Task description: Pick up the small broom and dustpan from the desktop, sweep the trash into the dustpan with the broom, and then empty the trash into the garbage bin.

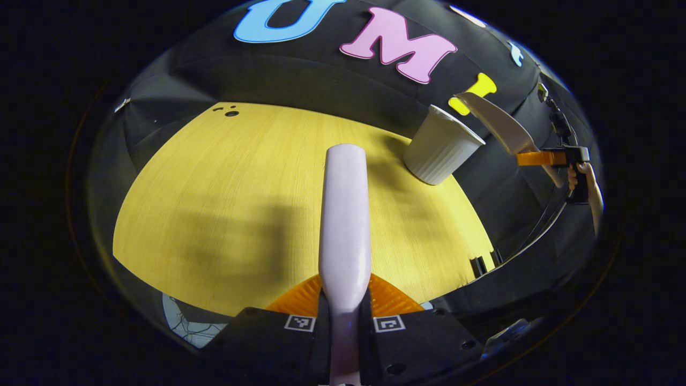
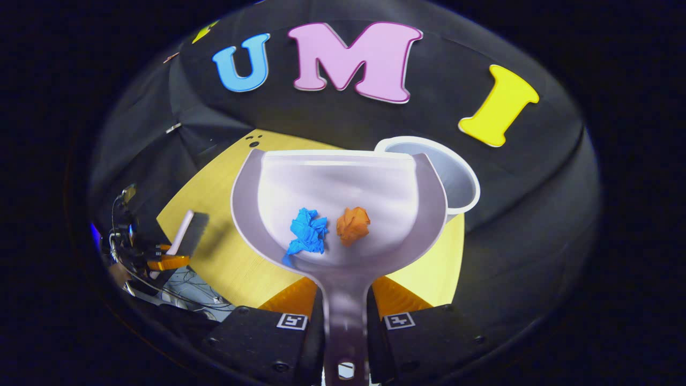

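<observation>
You're most of the way there. Your right gripper (image 2: 345,321) has both fingers clamped on the handle of the pale translucent plastic dustpan (image 2: 343,193), and the crumpled blue paper scrap (image 2: 306,231) and crumpled orange paper scrap (image 2: 353,225) already sit inside it. The pan hangs just beside the ribbed white garbage bin (image 2: 455,177) on the yellow wooden desktop (image 2: 214,246). Your left gripper (image 1: 344,321) is squeezed on the white broom handle (image 1: 344,214). Looks like only the tipping out is left.

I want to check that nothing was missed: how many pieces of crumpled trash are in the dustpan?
2. A blue paper ball lies on the left and an orange paper ball on the right, apart, near the back of the dustpan. None seems hidden.
</observation>
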